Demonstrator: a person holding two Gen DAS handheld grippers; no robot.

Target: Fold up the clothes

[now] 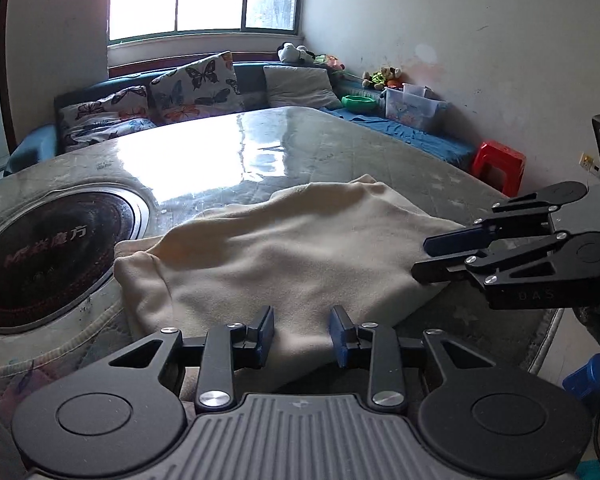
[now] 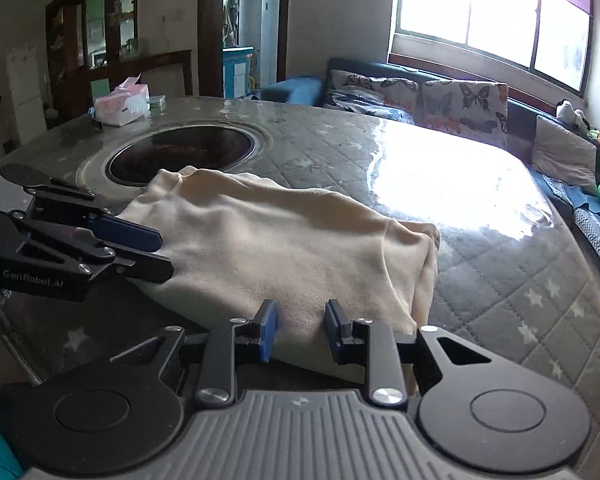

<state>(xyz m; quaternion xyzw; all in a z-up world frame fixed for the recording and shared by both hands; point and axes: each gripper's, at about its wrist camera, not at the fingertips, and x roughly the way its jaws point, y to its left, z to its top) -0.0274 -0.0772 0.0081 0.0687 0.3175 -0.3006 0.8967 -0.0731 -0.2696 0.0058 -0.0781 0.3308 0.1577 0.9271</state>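
A cream fleece garment (image 1: 284, 256) lies folded in a thick bundle on the quilted table cover (image 1: 400, 160); it also shows in the right wrist view (image 2: 276, 248). My left gripper (image 1: 302, 334) is open, its blue pads on either side of the garment's near edge. My right gripper (image 2: 300, 330) is open too, straddling the near edge at the garment's other end. Each gripper shows in the other's view, at the garment's side edge: the right one (image 1: 428, 258), the left one (image 2: 162, 254).
A round black cooktop (image 1: 56, 252) is set into the table, just beyond the garment (image 2: 180, 152). A pink tissue pack (image 2: 122, 106) sits at the far edge. A sofa with butterfly cushions (image 1: 192, 88) and a red stool (image 1: 498, 166) stand past the table.
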